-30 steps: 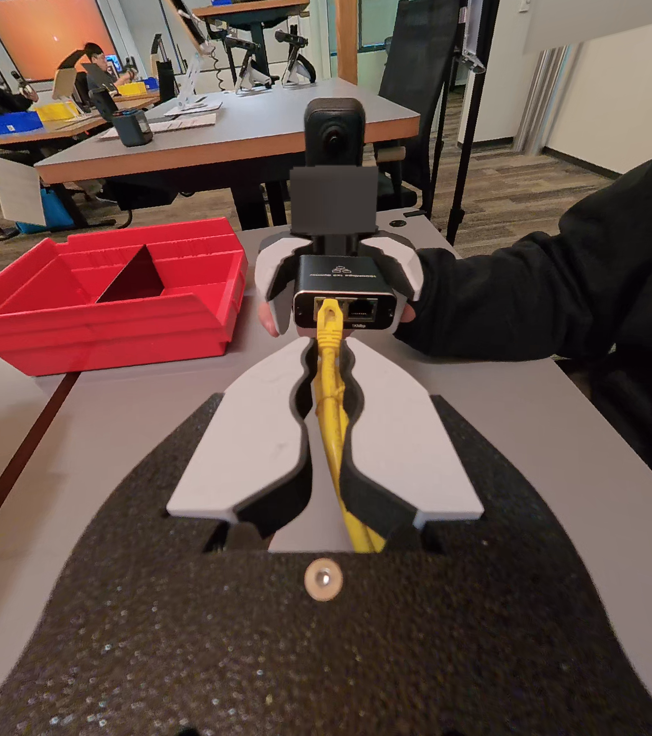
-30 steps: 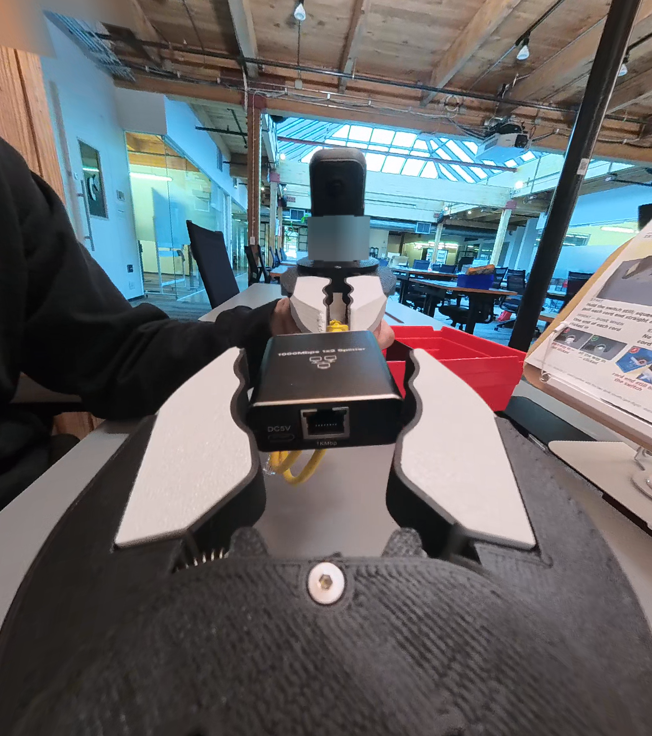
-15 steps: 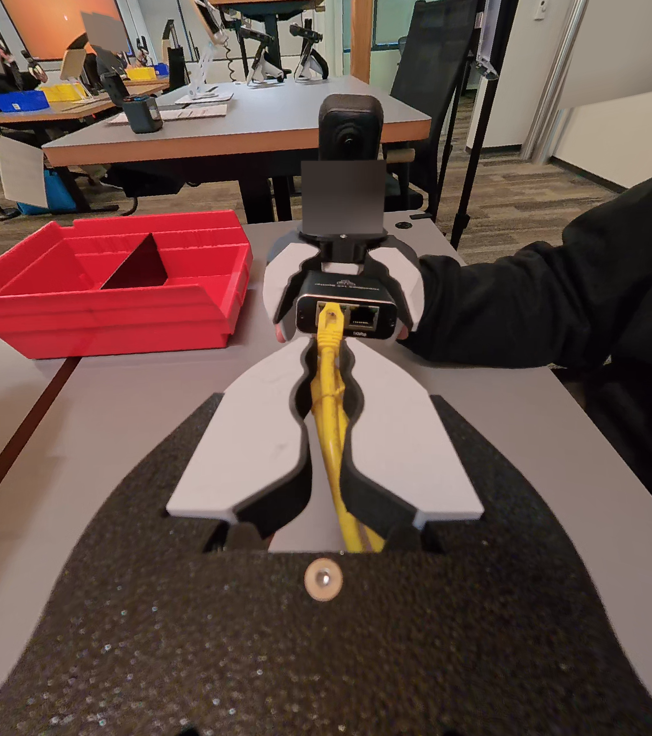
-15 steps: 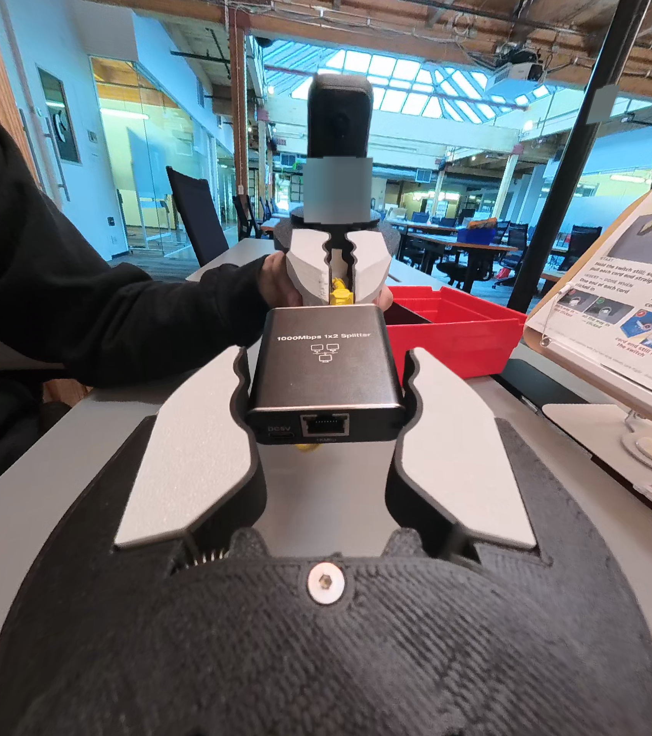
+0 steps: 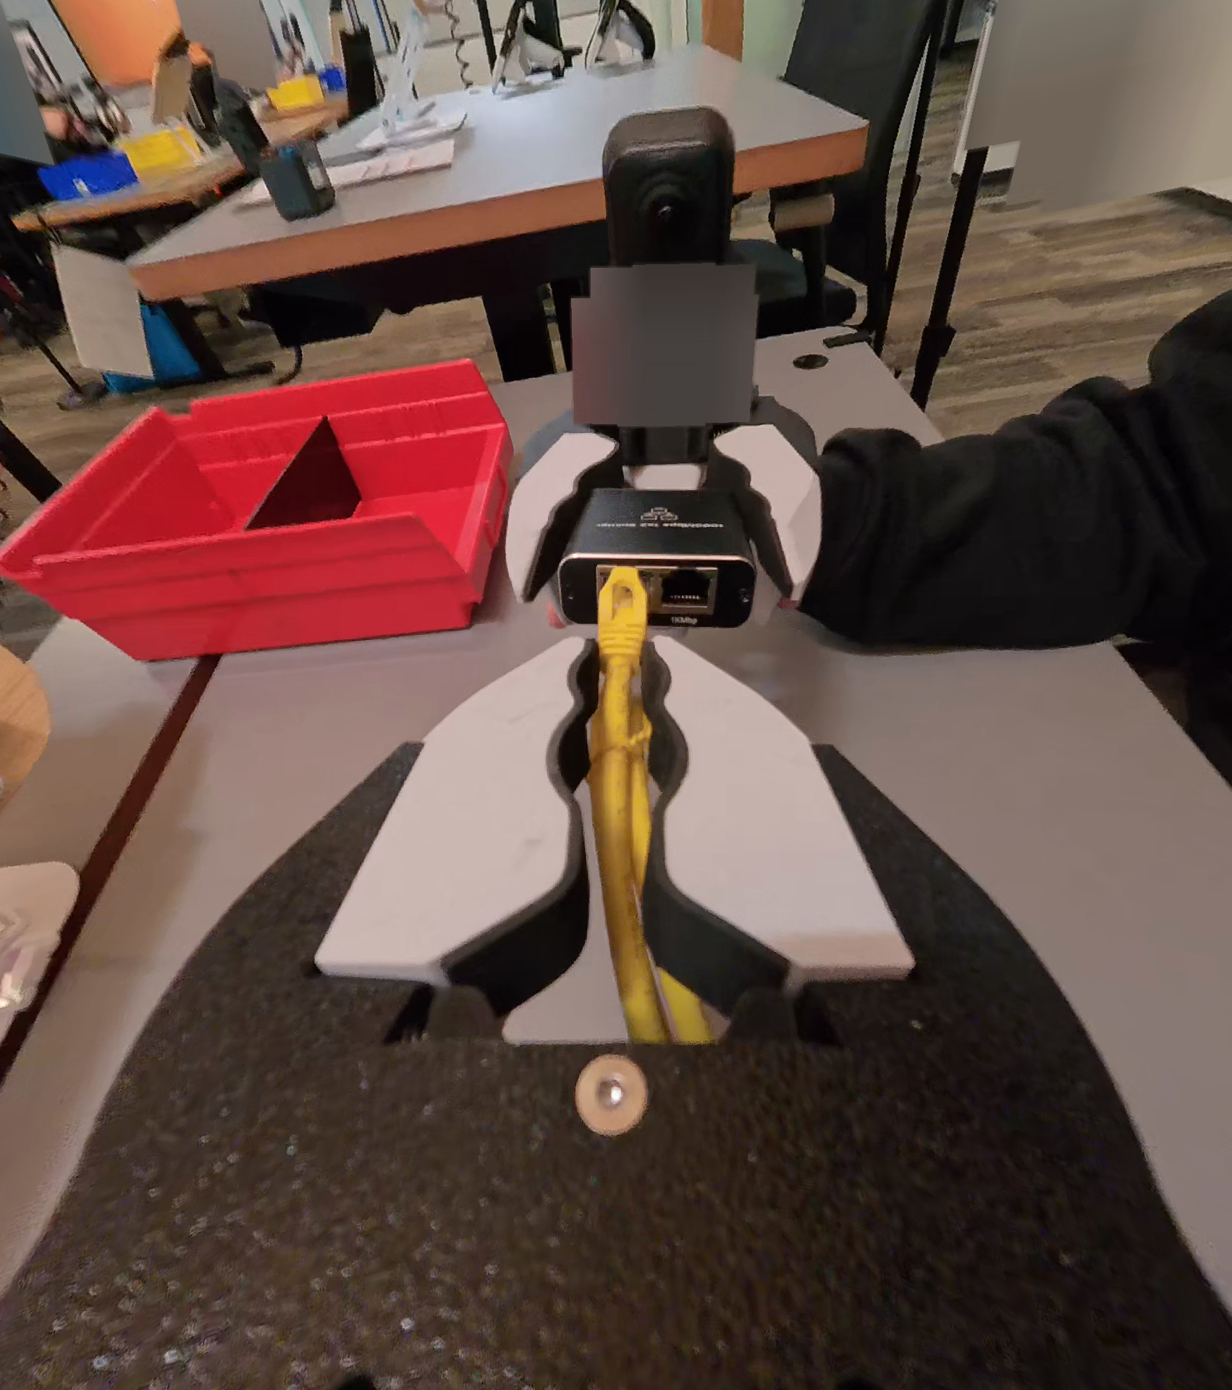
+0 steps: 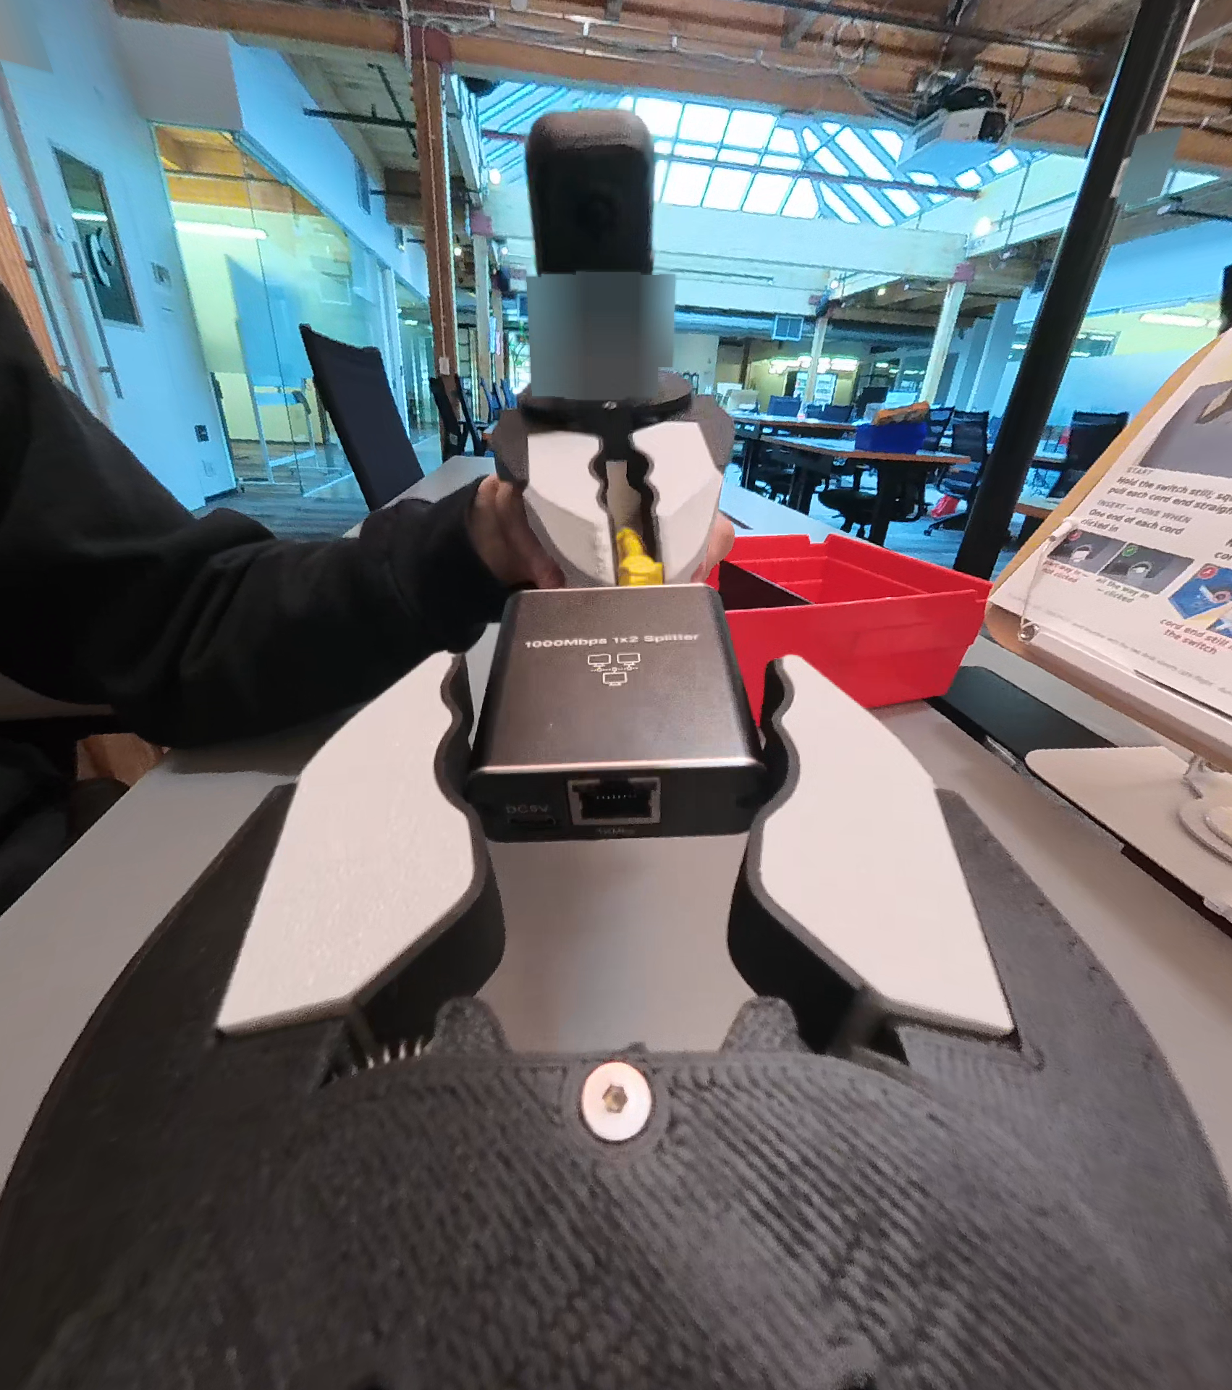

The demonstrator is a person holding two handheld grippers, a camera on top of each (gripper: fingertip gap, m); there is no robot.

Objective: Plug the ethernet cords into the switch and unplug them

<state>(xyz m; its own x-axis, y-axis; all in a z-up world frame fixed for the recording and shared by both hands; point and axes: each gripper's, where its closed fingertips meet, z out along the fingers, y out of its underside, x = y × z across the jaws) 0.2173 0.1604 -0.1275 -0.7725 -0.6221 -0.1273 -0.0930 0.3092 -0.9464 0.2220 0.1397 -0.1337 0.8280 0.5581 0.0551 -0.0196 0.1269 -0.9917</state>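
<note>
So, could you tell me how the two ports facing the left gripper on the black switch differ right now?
On the black switch, the left port holds the yellow cord, whose plug fills it; the right port is empty and dark inside. The left gripper is shut on the cord in line with the left port; nothing approaches the right one. Both share one face, side by side.

Daylight is pouring in through the skylights (image 6: 771,188) in the right wrist view, blowing out slightly. Left wrist view is running dimmer, evenly lit. Fisheye is bending the edges; backgrounds are blurring, the counter (image 5: 974,752) is showing only soft shadows.
</note>
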